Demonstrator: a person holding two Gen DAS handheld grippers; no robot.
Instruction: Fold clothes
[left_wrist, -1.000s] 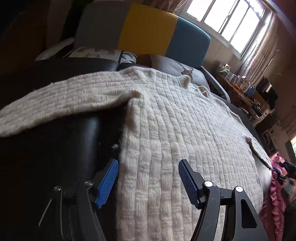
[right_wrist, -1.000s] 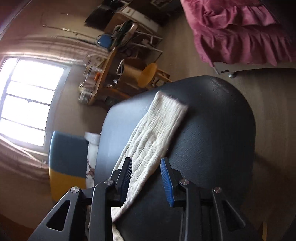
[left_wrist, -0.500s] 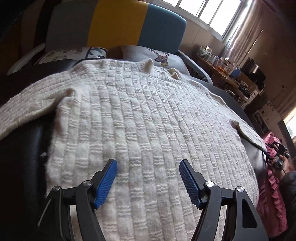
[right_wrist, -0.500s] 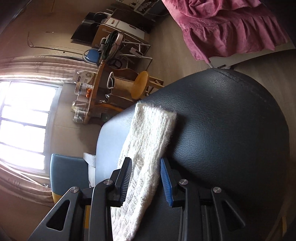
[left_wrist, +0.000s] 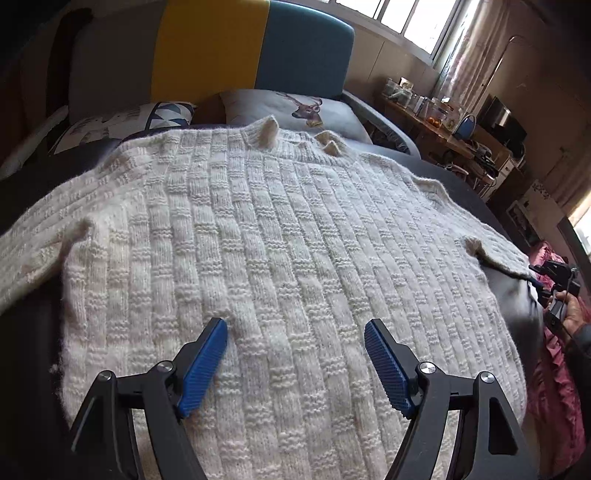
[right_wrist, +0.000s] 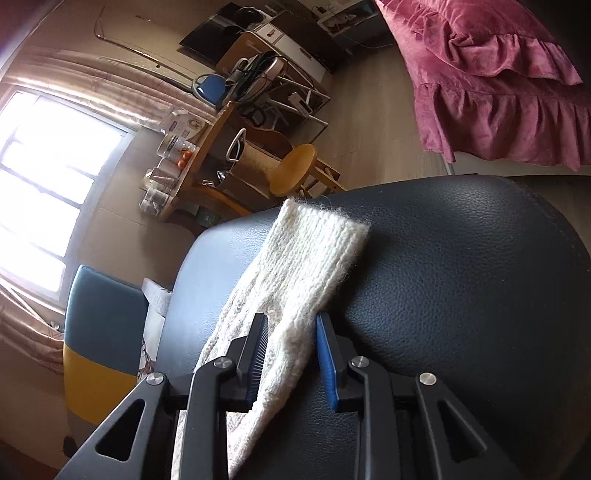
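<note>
Sweater (left_wrist: 280, 258) hem below the frame edge; small items on far desk (left_wrist: 432, 110) indistinct.

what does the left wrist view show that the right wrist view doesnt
Only the left wrist view: the sweater's body spread flat with its collar, two printed pillows, the open left gripper above the knit, its jaws just opening wider, and the hand that carries the other gripper.

Only the right wrist view: the sleeve cuff, the right gripper closing around that sleeve, a round wooden stool and a pink ruffled cover.

Both: the cream sweater, the dark leather surface and the yellow and blue headboard.
</note>
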